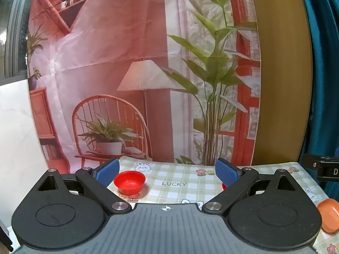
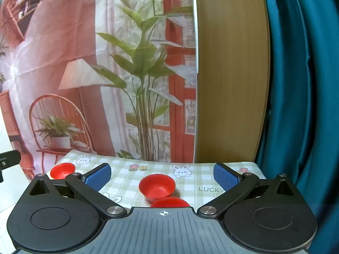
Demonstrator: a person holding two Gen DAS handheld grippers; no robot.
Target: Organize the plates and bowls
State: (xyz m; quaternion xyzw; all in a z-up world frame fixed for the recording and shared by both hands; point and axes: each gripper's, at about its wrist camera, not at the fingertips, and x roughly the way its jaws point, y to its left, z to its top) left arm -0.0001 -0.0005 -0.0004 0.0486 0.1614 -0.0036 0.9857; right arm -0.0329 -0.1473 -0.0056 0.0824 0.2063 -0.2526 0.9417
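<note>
In the left wrist view my left gripper (image 1: 167,174) is open and empty above the checked tablecloth (image 1: 180,175). A small red bowl (image 1: 129,182) stands on the cloth just inside the left finger. A sliver of another red bowl (image 1: 223,186) shows behind the right finger. An orange bowl (image 1: 328,214) lies at the right edge. In the right wrist view my right gripper (image 2: 162,176) is open and empty. A red bowl (image 2: 157,185) stands between its fingers, a second red dish (image 2: 170,202) lies just in front of it, partly hidden by the gripper body, and a third red bowl (image 2: 62,170) sits at the far left.
The table backs onto a printed pink backdrop (image 1: 127,74) with a chair and plants. A wooden panel (image 2: 231,74) and a teal curtain (image 2: 300,84) stand at the right. Part of the other gripper (image 1: 322,168) shows at the right edge of the left wrist view.
</note>
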